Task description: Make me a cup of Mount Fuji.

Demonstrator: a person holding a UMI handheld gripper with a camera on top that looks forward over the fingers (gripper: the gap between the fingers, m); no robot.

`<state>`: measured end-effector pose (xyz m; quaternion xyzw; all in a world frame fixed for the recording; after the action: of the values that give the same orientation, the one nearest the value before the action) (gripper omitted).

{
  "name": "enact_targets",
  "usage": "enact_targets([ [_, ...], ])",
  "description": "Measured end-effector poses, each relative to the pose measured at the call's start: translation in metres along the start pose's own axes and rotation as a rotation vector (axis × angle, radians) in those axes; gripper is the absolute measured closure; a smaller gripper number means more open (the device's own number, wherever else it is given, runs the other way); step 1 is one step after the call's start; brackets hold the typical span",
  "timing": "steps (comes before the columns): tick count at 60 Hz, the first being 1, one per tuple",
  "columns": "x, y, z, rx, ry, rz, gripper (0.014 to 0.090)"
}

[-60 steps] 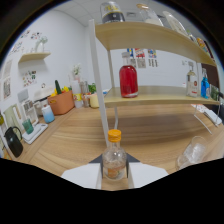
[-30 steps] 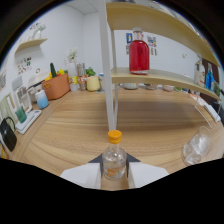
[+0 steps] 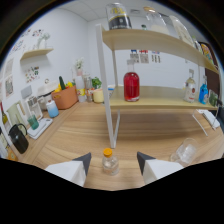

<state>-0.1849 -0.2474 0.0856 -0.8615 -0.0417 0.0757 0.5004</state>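
— Where's the bottle right now?

— The small orange-capped bottle [image 3: 109,161] stands upright on the wooden counter [image 3: 150,132], dead ahead at twelve o'clock, in the gap between my two fingertips. My gripper [image 3: 114,162] is spread wide: one finger sits off at nine o'clock of the bottle, the other at three, with bare wood showing on both sides. Nothing is pressed against it.

— So which way does the next move go?

— My guess is either close in or go looking for the next ingredient. The bottle's long axis runs straight up, cap on top, so a squeeze across its body from nine and three would suit it. It sits centred, perhaps a touch nearer my nine o'clock finger.

— Anything else close by?

— A clear glass [image 3: 184,150] lies near my three o'clock finger, out around two. The red bottle [image 3: 131,86] is on the shelf [image 3: 165,103] well beyond, at about one o'clock.
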Motion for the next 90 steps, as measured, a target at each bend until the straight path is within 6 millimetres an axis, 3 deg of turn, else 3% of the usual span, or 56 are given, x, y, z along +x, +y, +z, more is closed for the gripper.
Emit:
enact_targets([
  [9, 0.032, -0.037, -0.056, 0.094, 0.007, -0.028, 0.0181],
  [17, 0.091, -0.025, -0.088, 0.077, 0.074, -0.042, 0.0181],
  [22, 0.133, -0.007, -0.098, 0.039, 0.120, -0.033, 0.0181],
  [26, 0.166, -0.007, -0.103, 0.030, 0.147, -0.019, 0.0179],
  [35, 0.224, -0.065, -0.103, 0.130, 0.172, -0.023, 0.0191],
  [44, 0.267, -0.126, -0.076, 0.211, 0.170, -0.048, 0.0192],
  [45, 0.271, -0.131, -0.071, 0.216, 0.170, -0.052, 0.0251],
  [46, 0.275, -0.135, -0.067, 0.218, 0.168, -0.055, 0.0194],
  [52, 0.290, -0.153, -0.039, 0.220, 0.155, -0.064, 0.0198],
  [56, 0.298, -0.160, -0.022, 0.219, 0.151, -0.064, 0.0244],
  [62, 0.309, -0.158, 0.002, 0.178, 0.158, -0.060, 0.0337],
  [66, 0.316, -0.153, 0.013, 0.149, 0.163, -0.067, 0.0498],
  [68, 0.319, -0.152, 0.015, 0.148, 0.171, -0.072, 0.0580],
  [72, 0.316, -0.152, 0.017, 0.155, 0.150, -0.078, 0.0669],
  [83, 0.311, -0.152, 0.012, 0.154, 0.106, -0.067, 0.0691],
  [90, 0.307, -0.156, -0.008, 0.169, 0.094, -0.060, 0.0697],
])
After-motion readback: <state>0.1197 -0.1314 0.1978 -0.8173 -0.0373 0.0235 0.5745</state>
